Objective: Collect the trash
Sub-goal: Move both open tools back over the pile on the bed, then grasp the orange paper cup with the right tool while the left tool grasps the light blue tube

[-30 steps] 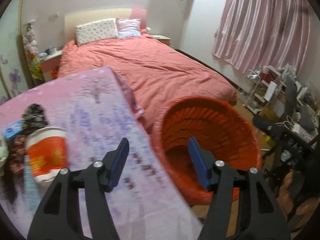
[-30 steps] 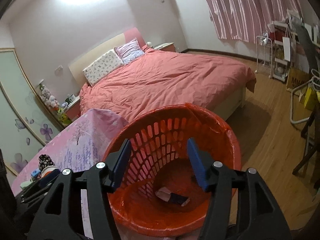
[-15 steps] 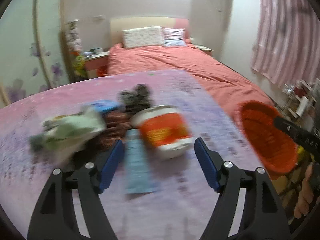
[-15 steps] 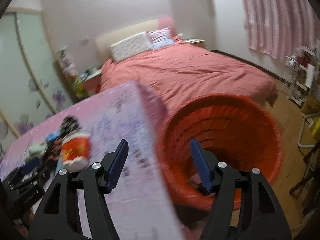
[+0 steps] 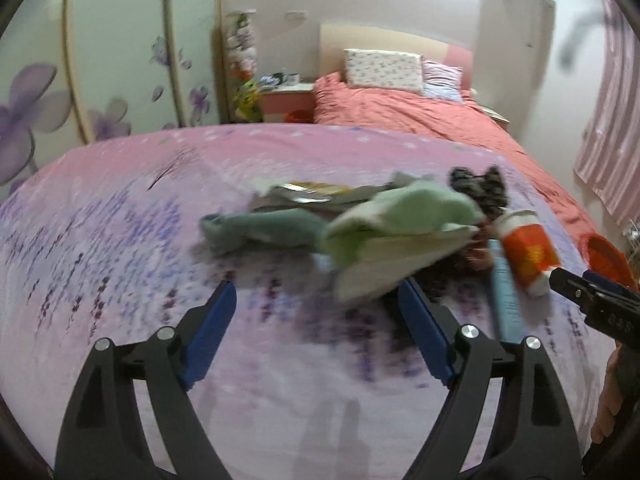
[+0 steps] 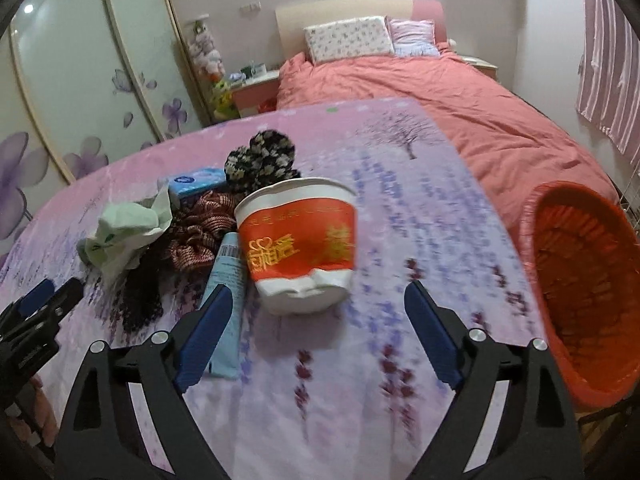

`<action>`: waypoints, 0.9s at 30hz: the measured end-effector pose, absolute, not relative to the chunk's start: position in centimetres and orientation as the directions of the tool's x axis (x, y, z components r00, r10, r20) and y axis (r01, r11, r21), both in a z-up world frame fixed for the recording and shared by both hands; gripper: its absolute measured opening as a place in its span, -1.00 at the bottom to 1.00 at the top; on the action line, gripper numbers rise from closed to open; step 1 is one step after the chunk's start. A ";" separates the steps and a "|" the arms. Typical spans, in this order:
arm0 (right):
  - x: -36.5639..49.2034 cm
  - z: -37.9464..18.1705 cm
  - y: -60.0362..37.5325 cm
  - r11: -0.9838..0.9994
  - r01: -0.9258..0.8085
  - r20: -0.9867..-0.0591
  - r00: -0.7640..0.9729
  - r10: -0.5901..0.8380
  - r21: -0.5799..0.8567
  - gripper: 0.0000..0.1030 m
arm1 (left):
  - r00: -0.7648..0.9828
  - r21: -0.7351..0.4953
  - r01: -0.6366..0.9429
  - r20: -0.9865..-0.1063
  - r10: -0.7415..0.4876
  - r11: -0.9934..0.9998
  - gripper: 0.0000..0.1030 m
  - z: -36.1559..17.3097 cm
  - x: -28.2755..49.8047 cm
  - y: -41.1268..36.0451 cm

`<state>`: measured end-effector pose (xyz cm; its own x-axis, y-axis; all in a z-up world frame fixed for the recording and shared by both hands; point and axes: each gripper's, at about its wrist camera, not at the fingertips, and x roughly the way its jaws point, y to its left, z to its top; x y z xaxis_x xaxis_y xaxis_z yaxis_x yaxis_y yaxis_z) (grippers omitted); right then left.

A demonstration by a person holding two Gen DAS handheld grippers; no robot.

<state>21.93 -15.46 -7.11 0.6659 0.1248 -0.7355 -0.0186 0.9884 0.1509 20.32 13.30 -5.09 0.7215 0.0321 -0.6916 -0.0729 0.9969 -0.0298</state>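
Lying tipped on the pink tablecloth ahead of the right gripper, jaws opening wide and empty like the left gripper: dented paper bowl, probably light and crushable, best pinched gently across its rim.

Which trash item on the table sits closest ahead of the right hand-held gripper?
The red-and-white paper noodle cup, lying tilted, nearest the right hand-held gripper; the crumpled green paper lies farther left.

Coral-covered bed, floral wardrobe doors, striped pink curtains.
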 end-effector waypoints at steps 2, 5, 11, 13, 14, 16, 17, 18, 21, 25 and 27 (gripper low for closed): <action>23.1 -7.6 -15.1 0.990 0.001 -0.751 0.652 0.104 0.138 0.69 | 0.713 -0.046 -0.081 -0.701 0.026 0.996 0.59 -5.4 20.6 13.8; 24.2 -8.1 -14.7 0.991 0.023 -0.760 0.644 0.089 0.135 0.69 | 0.710 -0.061 -0.070 -0.704 0.007 0.996 0.59 -5.7 20.4 13.8; 25.2 -8.7 -14.1 0.991 0.008 -0.765 0.637 0.100 0.135 0.38 | 0.713 -0.067 -0.012 -0.700 -0.039 0.998 0.59 -5.8 20.6 11.7; 24.4 -8.5 -14.4 0.993 0.013 -0.759 0.645 0.083 0.120 0.37 | 0.714 -0.079 0.011 -0.697 -0.064 0.997 0.59 -5.7 20.6 10.7; 24.0 -8.5 -14.7 0.993 0.020 -0.756 0.649 0.078 0.119 0.37 | 0.714 -0.085 0.027 -0.696 -0.079 0.996 0.59 -5.6 20.6 10.0; 23.3 -8.5 -15.6 0.992 0.044 -0.754 0.654 0.058 0.115 0.37 | 0.711 -0.094 0.055 -0.696 -0.105 0.994 0.58 -5.5 20.6 8.7; 22.6 -8.5 -16.5 0.992 0.072 -0.757 0.653 0.034 0.107 0.37 | 0.707 -0.098 0.068 -0.697 -0.118 0.993 0.58 -5.6 20.7 8.1; 22.5 -8.6 -17.1 0.990 0.086 -0.759 0.651 0.025 0.107 0.37 | 0.701 -0.104 0.088 -0.700 -0.136 0.991 0.57 -5.7 20.8 7.2; 21.1 -8.7 -19.2 0.984 0.121 -0.758 0.652 0.022 0.133 0.37 | 0.678 -0.113 0.145 -0.712 -0.182 0.983 0.47 -6.1 21.2 4.4; 19.7 -8.8 -20.9 0.974 0.144 -0.754 0.656 0.039 0.175 0.37 | 0.653 -0.092 0.191 -0.732 -0.197 0.977 0.27 -7.0 22.3 0.6; 19.3 -8.9 -21.3 0.971 0.146 -0.751 0.658 0.049 0.191 0.38 | 0.638 -0.080 0.198 -0.746 -0.190 0.977 0.18 -7.6 23.1 -0.8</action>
<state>19.33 -21.27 -8.86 0.6580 0.0489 -0.7514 0.1456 0.9708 0.1906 23.12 -0.83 -7.60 0.6381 -0.1902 -0.7461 0.1979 0.9770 -0.0797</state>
